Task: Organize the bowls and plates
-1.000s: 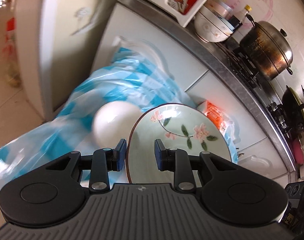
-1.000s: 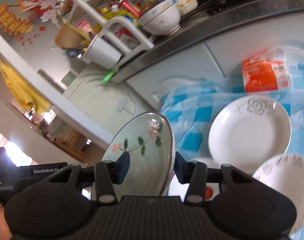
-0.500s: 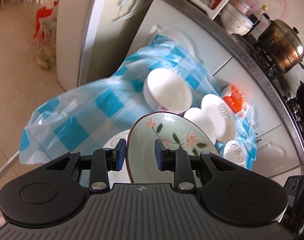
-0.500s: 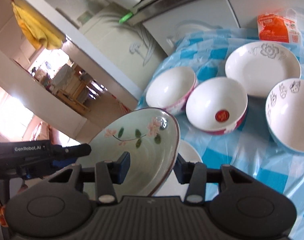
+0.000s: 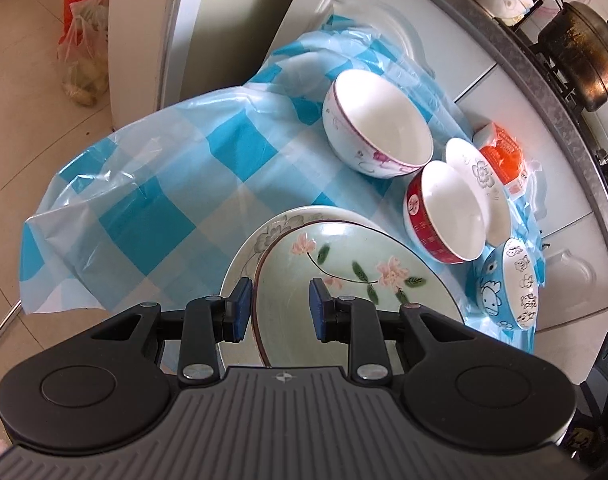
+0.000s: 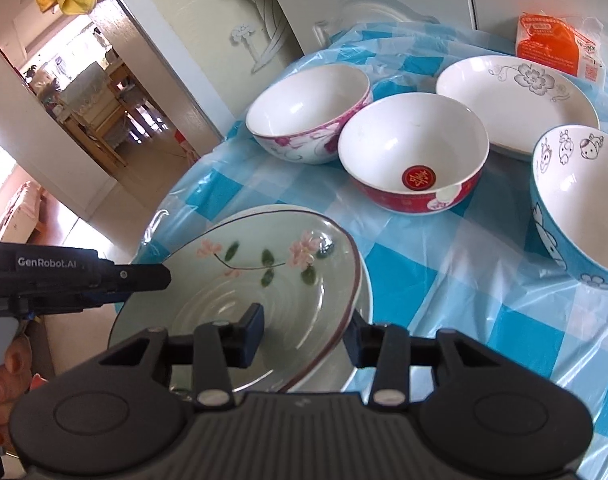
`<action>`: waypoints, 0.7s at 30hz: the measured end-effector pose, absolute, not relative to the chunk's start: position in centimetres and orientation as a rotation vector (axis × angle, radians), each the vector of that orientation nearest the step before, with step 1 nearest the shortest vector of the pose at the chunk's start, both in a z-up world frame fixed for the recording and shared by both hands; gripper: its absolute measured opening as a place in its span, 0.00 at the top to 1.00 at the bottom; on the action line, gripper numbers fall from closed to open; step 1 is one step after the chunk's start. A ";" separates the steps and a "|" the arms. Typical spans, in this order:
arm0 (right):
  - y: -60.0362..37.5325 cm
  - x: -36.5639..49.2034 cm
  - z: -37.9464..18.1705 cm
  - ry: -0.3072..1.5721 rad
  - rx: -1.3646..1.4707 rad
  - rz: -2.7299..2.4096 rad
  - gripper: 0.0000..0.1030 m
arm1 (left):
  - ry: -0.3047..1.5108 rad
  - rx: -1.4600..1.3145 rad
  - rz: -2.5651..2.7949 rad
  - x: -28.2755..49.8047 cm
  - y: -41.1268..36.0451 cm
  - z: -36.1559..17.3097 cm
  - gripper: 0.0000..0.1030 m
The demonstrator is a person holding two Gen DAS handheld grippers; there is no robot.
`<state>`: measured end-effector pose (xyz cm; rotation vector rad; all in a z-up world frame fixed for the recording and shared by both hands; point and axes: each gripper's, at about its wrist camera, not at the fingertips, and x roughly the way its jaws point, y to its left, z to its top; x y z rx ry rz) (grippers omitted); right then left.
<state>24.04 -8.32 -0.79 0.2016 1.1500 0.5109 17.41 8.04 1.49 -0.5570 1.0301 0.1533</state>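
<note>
Low in both wrist views, the two tongs clamp one green plate point(image 5: 344, 280) by opposite rims. The left gripper point(image 5: 279, 312) has one pad outside the rim and one on the inner face; the right gripper point(image 6: 304, 332) is clenched the same way on the rim at centre bottom of its view. The left tool's black body also shows at the left edge of the right view, with a hand point(image 6: 7, 376) below it.

The green plate hangs tilted just over a white plate point(image 5: 243, 248) with a grey flower, whose rim shows at its upper left in the left view. Whether the two touch I cannot tell.

Risks, as I judge them:
- Each grip is on a thin, glazed rim. If one side lets go first, the plate could swing and strike the white plate edge-on.
- The tilt means one edge would land first and could chip, or skate the white plate on the slick checked sheet point(image 5: 151, 184).
- That white plate lies near the sheet's lower edge, so a shove might send it off.
- The red bowl point(image 6: 416, 156) and blue bowl point(image 6: 576, 208) stand near at upper right of the right view; a wide swing of the right tool could knock them.
</note>
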 end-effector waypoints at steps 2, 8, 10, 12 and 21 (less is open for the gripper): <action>-7.8 24.2 -1.0 1.146 0.175 0.509 0.59 | 1.037 -0.553 0.152 17.4 8.1 1.1 0.72; -7.2 23.9 -1.1 1.137 0.117 0.507 0.60 | 1.058 -0.559 0.144 17.2 8.6 0.3 0.72; -7.1 24.0 -1.2 1.141 0.113 0.501 0.60 | 1.062 -0.561 0.139 17.1 8.6 0.1 0.72; -6.8 24.0 -1.3 1.144 0.092 0.502 0.59 | 1.071 -0.558 0.134 17.0 8.5 -0.1 0.72; -6.3 24.1 -1.4 1.170 0.059 0.508 0.51 | 1.083 -0.574 0.105 16.7 9.0 -0.3 0.71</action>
